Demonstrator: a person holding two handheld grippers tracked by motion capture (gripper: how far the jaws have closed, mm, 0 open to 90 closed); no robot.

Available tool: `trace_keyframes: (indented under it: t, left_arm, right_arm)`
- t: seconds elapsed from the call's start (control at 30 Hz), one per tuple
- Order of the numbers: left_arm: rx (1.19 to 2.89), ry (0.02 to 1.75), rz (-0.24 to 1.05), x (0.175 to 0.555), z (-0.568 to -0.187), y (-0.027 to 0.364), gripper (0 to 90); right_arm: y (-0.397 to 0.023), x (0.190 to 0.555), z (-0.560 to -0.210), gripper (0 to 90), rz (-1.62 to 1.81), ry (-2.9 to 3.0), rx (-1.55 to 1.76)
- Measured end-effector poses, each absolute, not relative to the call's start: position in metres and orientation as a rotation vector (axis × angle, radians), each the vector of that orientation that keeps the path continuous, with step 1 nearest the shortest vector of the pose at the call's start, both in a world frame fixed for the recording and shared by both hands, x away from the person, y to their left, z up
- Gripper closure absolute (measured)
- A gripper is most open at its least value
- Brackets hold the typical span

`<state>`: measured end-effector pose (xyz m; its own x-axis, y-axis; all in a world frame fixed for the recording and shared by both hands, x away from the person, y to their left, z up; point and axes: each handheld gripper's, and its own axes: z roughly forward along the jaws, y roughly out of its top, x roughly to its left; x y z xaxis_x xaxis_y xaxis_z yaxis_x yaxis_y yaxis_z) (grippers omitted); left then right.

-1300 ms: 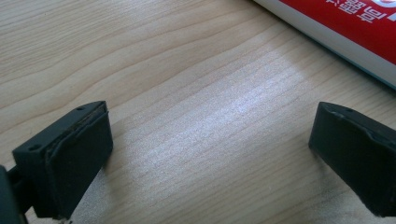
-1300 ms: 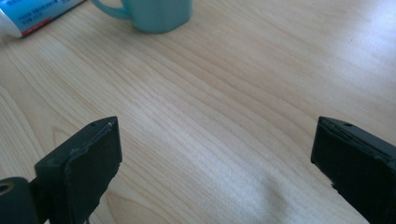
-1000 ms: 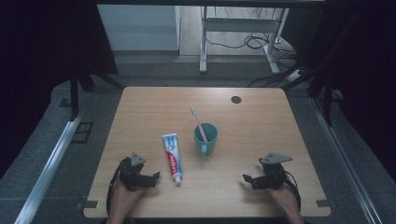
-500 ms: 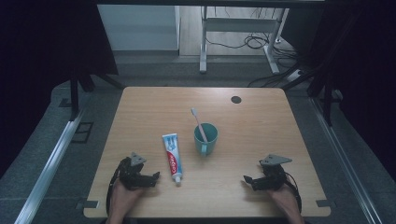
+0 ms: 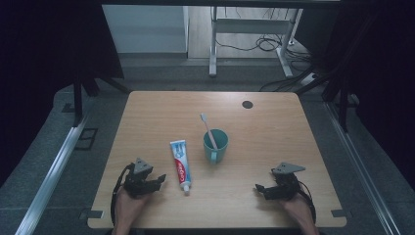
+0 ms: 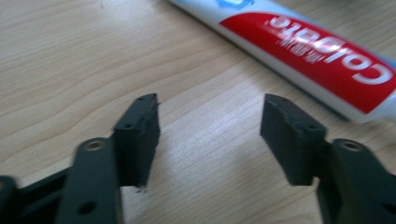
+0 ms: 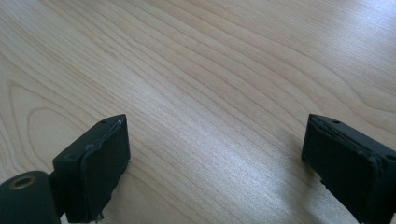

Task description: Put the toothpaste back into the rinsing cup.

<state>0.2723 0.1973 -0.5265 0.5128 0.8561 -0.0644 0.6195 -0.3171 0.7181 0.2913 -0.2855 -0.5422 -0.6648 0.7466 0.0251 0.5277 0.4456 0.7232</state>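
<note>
One toothpaste tube (image 5: 180, 163), one green cup (image 5: 216, 145) holding one toothbrush (image 5: 209, 130), and two grippers sit on the tabletop (image 5: 274, 127). The tube lies just right of the left gripper (image 5: 157, 179), apart from it; its jaws have just been closing, half open, nothing between them. The right gripper (image 5: 259, 189), well apart, gapes wide and empty

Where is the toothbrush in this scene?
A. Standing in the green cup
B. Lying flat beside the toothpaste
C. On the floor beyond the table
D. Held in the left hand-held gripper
A: in the high view the toothbrush leans out of the green cup, with the toothpaste lying apart beside the cup on the table.
</note>
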Motion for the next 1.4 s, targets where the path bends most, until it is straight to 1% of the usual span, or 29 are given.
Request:
trace_keyframes:
  t: [0.03, 0.1, 0.13, 0.27, 0.37, 0.43, 0.5, 0.57, 0.8, 1.1, 1.4]
  left_arm:
    - [2.049, 1.196, 0.427, 0.272, -0.526, 0.197, 44.8]
    - [2.038, 1.184, 0.414, 0.271, -0.524, 0.197, 48.3]
    - [2.037, 1.178, 0.405, 0.271, -0.523, 0.197, 52.1]
    - [2.039, 1.158, 0.367, 0.272, -0.522, 0.194, 63.0]
    - [2.069, 1.135, 0.359, 0.271, -0.520, 0.190, 70.3]
    - [2.072, 1.114, 0.357, 0.270, -0.518, 0.188, 77.9]
    - [2.072, 1.088, 0.359, 0.270, -0.513, 0.184, 82.2]
    - [2.079, 1.066, 0.366, 0.270, -0.509, 0.180, 89.6]
    - [2.073, 1.048, 0.323, 0.277, -0.503, 0.167, 89.7]
    - [2.112, 0.983, 0.303, 0.288, -0.494, 0.132, 89.6]
    - [2.164, 0.971, 0.266, 0.298, -0.500, 0.110, 89.6]
  right_arm:
    - [-0.285, 0.291, -0.542, 7.7, 1.038, 2.405, 1.086]
    - [-0.284, 0.290, -0.543, 7.6, 1.018, 2.406, 1.071]
    - [-0.283, 0.290, -0.543, 7.6, 1.018, 2.407, 1.069]
    - [-0.284, 0.290, -0.543, 7.5, 1.019, 2.408, 1.071]
    - [-0.284, 0.290, -0.543, 7.5, 1.019, 2.407, 1.071]
    - [-0.284, 0.290, -0.543, 7.5, 1.019, 2.407, 1.071]
    - [-0.283, 0.290, -0.543, 7.5, 1.019, 2.407, 1.072]
    - [-0.283, 0.291, -0.543, 7.5, 1.019, 2.407, 1.073]
    - [-0.283, 0.291, -0.543, 7.5, 1.019, 2.406, 1.073]
    - [-0.283, 0.291, -0.543, 7.5, 1.019, 2.405, 1.074]
    - [-0.283, 0.291, -0.543, 7.5, 1.019, 2.405, 1.074]
